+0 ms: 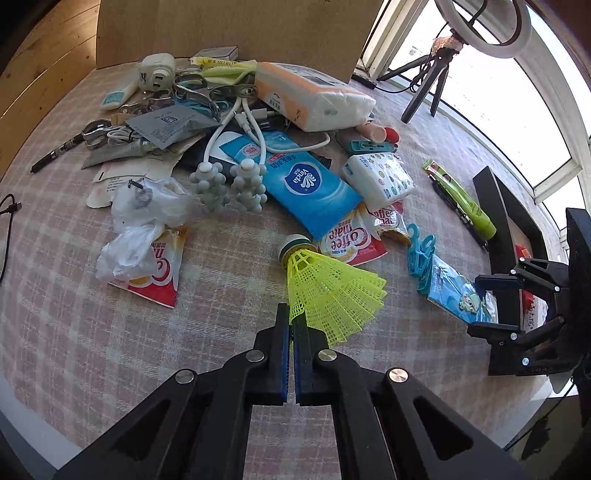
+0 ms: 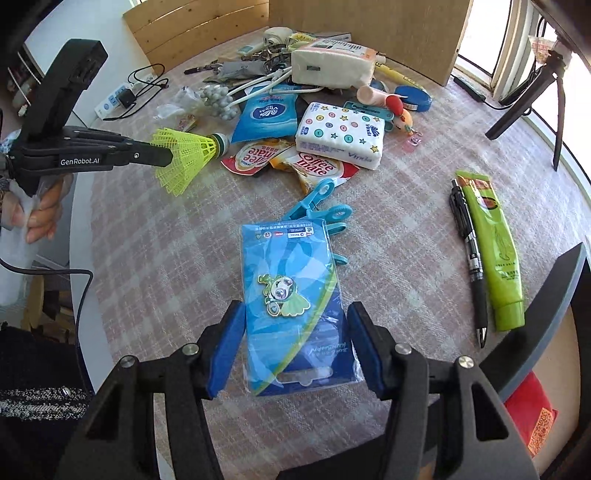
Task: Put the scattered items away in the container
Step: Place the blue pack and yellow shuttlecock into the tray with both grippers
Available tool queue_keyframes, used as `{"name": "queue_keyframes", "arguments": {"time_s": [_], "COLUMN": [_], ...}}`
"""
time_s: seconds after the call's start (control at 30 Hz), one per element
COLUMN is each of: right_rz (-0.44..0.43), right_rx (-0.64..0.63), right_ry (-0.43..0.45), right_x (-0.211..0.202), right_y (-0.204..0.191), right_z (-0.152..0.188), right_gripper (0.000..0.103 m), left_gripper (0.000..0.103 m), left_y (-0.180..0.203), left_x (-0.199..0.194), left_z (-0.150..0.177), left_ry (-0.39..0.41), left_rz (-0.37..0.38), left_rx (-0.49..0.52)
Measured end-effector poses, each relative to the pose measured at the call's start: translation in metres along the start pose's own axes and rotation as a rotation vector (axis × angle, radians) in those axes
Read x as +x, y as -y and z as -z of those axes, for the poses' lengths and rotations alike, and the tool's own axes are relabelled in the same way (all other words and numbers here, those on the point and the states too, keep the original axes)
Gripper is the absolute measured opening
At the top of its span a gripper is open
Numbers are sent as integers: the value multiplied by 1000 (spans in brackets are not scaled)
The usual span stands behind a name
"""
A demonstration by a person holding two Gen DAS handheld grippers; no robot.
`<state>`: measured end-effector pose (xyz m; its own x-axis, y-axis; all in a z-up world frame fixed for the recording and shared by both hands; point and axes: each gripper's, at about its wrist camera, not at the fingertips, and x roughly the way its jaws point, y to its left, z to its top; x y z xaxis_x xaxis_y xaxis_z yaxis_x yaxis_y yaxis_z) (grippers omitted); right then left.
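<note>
My left gripper (image 1: 291,325) is shut on the skirt of a yellow shuttlecock (image 1: 325,284) and holds it above the checked tablecloth; it also shows in the right wrist view (image 2: 184,155), held by the left gripper (image 2: 168,157). My right gripper (image 2: 295,332) is open, its blue pads on either side of a blue card pack with a cartoon pin (image 2: 291,295) that lies flat on the cloth. The black container (image 1: 506,236) stands at the right; its edge (image 2: 546,295) shows beside my right gripper.
A pile fills the far side: Vinda tissue packs (image 1: 314,188), Coffee mate sachets (image 2: 314,162), a massager (image 1: 229,184), cables, a large tissue pack (image 1: 314,96). Blue clips (image 2: 321,210), a black pen (image 2: 469,254) and a green tube (image 2: 498,251) lie nearer. A cardboard box (image 1: 229,29) stands behind.
</note>
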<state>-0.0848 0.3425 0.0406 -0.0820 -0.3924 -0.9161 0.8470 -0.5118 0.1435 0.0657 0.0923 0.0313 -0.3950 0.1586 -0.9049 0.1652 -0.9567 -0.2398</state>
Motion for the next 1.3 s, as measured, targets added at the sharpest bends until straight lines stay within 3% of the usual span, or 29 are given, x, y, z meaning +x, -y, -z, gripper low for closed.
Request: {"name": "queue_keyframes", "arguments": {"time_s": [0.1,0.23,0.4,0.57,0.93,1.3], "right_rz": [1,24,112,264,510,578], "right_rx": [94,212,342,475,741,882], "right_ry": [66,149,239,284,293,285], "right_x": [-19,-34,-81,-124,-191,-204], "right_y": [6,-22,-14,14,90,137], "right_z": [4,21,50,83,174,220], "right_gripper": [55,55,55,55,55,56], "left_gripper": [1,1,1,1,1,2], "left_y": [4,16,52,106,258,388], "left_x": [-9,-28,-42,-37,-14,12], "left_z": [-2,-9,-24,-39,-70,-72], "left_ry": [22,62,108,118,120,108], "left_rz": [-2,16,66,138,273,350], "left_rx": [5,29,99,178,390,577]}}
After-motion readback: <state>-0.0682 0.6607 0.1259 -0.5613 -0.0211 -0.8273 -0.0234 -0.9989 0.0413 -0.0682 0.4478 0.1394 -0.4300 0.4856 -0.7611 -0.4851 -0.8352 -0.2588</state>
